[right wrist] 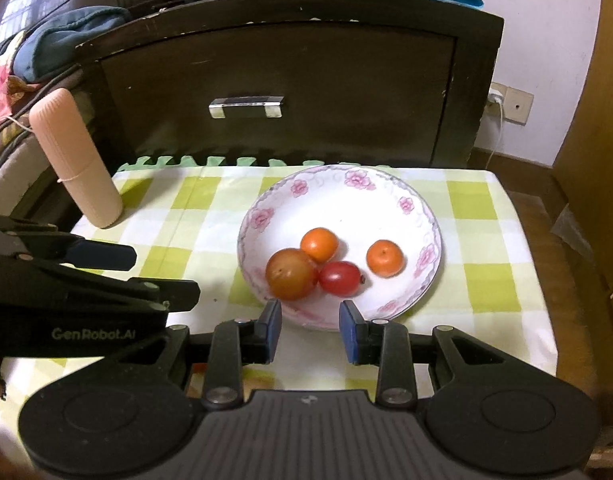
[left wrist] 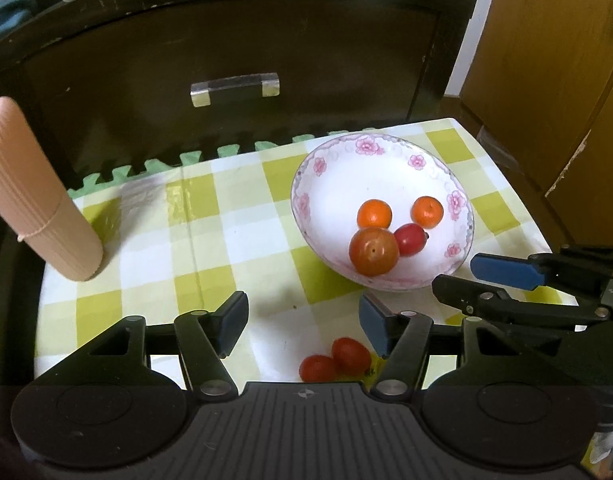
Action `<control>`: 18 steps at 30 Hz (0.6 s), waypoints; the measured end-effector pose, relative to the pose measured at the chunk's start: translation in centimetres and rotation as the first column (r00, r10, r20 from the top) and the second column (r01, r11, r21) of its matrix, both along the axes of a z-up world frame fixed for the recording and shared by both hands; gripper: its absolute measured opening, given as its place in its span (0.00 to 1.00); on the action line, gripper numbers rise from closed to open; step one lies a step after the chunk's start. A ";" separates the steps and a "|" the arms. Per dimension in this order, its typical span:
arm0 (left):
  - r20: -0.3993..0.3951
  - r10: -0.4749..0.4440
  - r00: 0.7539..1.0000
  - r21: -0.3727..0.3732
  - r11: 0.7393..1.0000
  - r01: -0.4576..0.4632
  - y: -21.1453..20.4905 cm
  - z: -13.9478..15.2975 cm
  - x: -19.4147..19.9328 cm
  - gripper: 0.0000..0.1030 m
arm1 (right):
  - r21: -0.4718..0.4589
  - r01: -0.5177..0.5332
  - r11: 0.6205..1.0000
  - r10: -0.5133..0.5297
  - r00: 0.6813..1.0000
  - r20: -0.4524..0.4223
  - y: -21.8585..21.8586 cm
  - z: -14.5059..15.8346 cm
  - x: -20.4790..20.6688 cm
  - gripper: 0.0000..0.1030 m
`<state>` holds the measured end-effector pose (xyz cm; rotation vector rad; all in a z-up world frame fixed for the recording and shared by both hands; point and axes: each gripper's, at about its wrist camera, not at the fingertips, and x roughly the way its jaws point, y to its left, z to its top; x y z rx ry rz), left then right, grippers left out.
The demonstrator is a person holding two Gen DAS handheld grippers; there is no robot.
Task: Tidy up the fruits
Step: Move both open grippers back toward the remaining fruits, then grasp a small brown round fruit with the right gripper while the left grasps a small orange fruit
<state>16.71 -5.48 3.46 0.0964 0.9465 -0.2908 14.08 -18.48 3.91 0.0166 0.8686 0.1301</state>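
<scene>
A white bowl with pink flowers (left wrist: 338, 168) (right wrist: 346, 200) stands on the checked cloth. It holds two small oranges (left wrist: 374, 213) (right wrist: 319, 245), a larger orange-red fruit (left wrist: 373, 251) (right wrist: 291, 274) and a red cherry tomato (left wrist: 410, 239) (right wrist: 340, 278). Two more red cherry tomatoes (left wrist: 334, 358) lie on the cloth between my left gripper's fingers, near the right one. My left gripper (left wrist: 302, 322) is open, nothing held. My right gripper (right wrist: 310, 330) is open just in front of the bowl's near rim, empty; from the left wrist it appears at the right edge (left wrist: 518, 280).
A tall ribbed pink cylinder (left wrist: 38, 200) (right wrist: 76, 160) stands at the table's back left. A dark wooden cabinet with a metal handle (left wrist: 234, 88) (right wrist: 246, 105) rises right behind the table. A wooden wardrobe (left wrist: 546, 80) is on the right.
</scene>
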 end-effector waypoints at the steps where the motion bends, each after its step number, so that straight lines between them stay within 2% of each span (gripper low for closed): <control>1: 0.001 0.000 1.000 0.002 1.000 0.000 0.1 0.0 -0.1 0.67 | 0.000 -0.001 1.000 0.001 1.000 0.001 0.1 0.0 -0.2 0.30; 9: -0.008 -0.006 1.000 0.024 1.000 0.006 0.9 -0.4 -1.8 0.69 | 0.001 -0.027 1.000 0.027 0.999 -0.020 1.0 -0.4 -1.4 0.30; 18: -0.055 0.002 0.998 0.039 0.999 0.001 2.0 -1.7 -3.0 0.70 | -0.010 -0.075 0.997 0.074 0.993 -0.094 2.2 -2.5 -2.2 0.31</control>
